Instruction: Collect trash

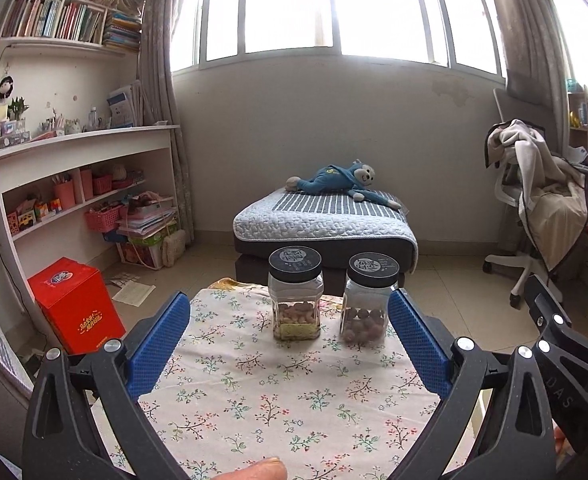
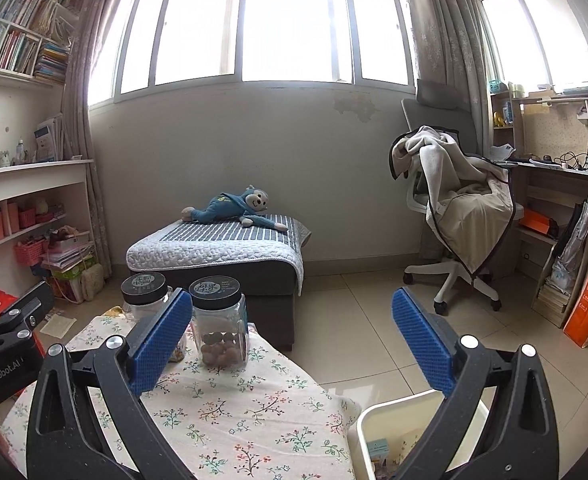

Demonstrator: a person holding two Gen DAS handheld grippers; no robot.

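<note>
A white bin (image 2: pixel 367 416) stands on the floor just right of the table, with some paper scraps (image 2: pixel 377 448) in its bottom. My right gripper (image 2: pixel 290 340) hangs open above the table's right edge and the bin, nothing between its blue pads. My left gripper (image 1: pixel 290 340) is open over the floral tablecloth (image 1: pixel 286 392), also holding nothing. In the left wrist view the right gripper (image 1: pixel 565 312) shows at the far right. No loose trash shows on the cloth.
Two clear jars with black lids (image 1: pixel 295 292) (image 1: pixel 367 300) stand at the table's far end, holding nuts. Behind are a low bed with a blue plush monkey (image 1: pixel 341 180), a draped office chair (image 2: pixel 453 208), shelves at left, a red box (image 1: pixel 74 304) and an orange bag (image 2: pixel 585 308).
</note>
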